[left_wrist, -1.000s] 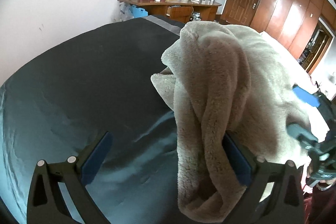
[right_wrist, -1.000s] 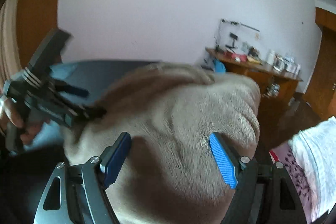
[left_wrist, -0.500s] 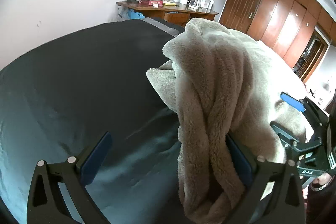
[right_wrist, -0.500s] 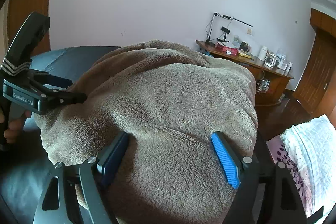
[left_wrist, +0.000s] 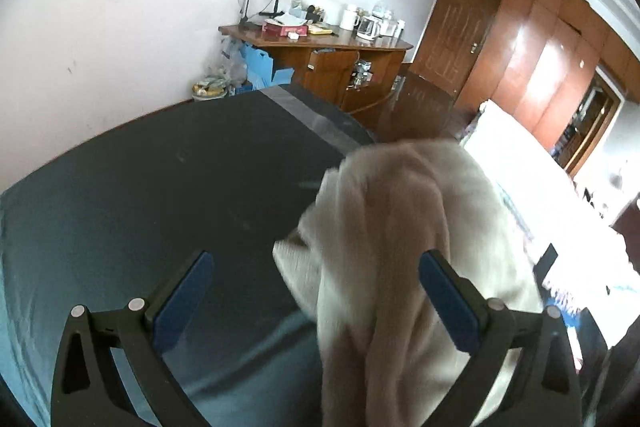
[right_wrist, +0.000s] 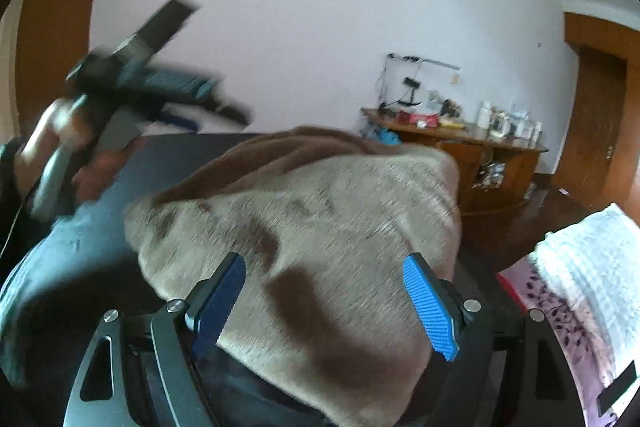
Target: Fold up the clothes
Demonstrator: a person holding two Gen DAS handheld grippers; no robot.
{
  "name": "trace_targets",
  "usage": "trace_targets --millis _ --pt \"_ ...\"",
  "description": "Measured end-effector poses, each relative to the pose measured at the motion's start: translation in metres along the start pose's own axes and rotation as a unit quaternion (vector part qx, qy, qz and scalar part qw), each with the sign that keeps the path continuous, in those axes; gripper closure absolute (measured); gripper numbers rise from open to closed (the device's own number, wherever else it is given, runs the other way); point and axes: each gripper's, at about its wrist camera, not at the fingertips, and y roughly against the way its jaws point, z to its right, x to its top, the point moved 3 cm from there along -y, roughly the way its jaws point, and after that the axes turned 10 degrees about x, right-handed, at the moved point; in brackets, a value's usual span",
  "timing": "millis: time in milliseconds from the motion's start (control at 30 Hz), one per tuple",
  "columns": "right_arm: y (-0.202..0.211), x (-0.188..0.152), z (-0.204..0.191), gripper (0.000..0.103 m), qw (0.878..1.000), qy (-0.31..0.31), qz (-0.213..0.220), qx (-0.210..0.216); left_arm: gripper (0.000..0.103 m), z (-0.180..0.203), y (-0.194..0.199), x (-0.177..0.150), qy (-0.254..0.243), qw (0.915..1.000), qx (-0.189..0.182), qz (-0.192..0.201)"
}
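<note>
Since half a second ago my left tool [left_wrist: 312,287] has swung up and away from the cloth: in the right wrist view it now sits high at the left edge, blurred with motion, where before it was low against the fleece. The bundle has also slid off toward the right finger in the left wrist view. My left tool's jaws are wide apart; the fleece garment [left_wrist: 404,235] hangs against the inner face of the right finger, nothing pinched that I can see. My right tool [right_wrist: 324,301] is also spread wide, and the fleece bulges up between its fingers; whether any cloth is caught lower down I cannot tell, the pile hides it. The garment, beige and plush, is a crumpled heap, part draped over my tools, the rest resting on the dark bedsheet [left_wrist: 160,187]. No flat fold visible. Behind it is the wooden desk [left_wrist: 320,45] with clutter, and a white patterned quilt [right_wrist: 592,267] at right.

Step in hand, my guess: regrasping or shaking the piece out, with both tools loose. Next move calls for finding an edge or corner, closing on it with each tool, and spreading the cloth flat on the bed. Thick pile could bunch in the jaws.
</note>
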Motion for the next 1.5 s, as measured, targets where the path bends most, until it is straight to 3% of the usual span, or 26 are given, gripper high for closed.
trace_targets --millis 167,367,467,633,833,967,1167,1367,1500 --pt "-0.010 -0.008 0.000 0.019 1.000 0.022 -0.014 0.000 0.000 0.009 -0.044 0.020 0.017 0.9982 -0.018 -0.054" --pt "-0.015 -0.015 -0.001 0.018 0.999 0.046 -0.028 -0.004 0.000 0.018 -0.093 0.016 -0.001 0.9945 0.020 -0.103" --pt "-0.021 -0.021 -0.003 0.017 0.998 0.051 -0.039 -0.010 0.000 0.014 -0.107 0.012 0.001 0.9932 0.027 -0.113" --pt "-0.025 -0.027 -0.003 0.016 0.997 0.045 -0.062 -0.008 0.000 0.017 -0.115 0.007 -0.030 0.9938 0.054 -0.092" --pt "-0.031 -0.032 -0.008 0.009 0.994 0.058 -0.088 -0.017 0.000 0.018 -0.102 0.004 -0.032 0.9938 0.073 -0.078" --pt "-0.028 -0.034 -0.011 0.006 0.994 0.059 -0.089 -0.018 0.000 0.011 -0.066 0.000 -0.030 0.9957 0.068 -0.055" --pt "-0.023 -0.034 -0.016 0.001 0.995 0.061 -0.078 -0.013 0.000 0.011 0.003 -0.030 -0.054 0.9983 0.011 -0.019" --pt "0.003 -0.019 -0.015 0.001 0.999 -0.014 -0.035 -0.006 0.000 0.029 0.014 -0.076 -0.121 0.9918 0.029 -0.030" --pt "0.014 -0.006 -0.011 0.001 0.998 -0.063 -0.002 -0.010 0.000 0.024 0.000 -0.085 -0.098 0.9939 0.022 -0.044"
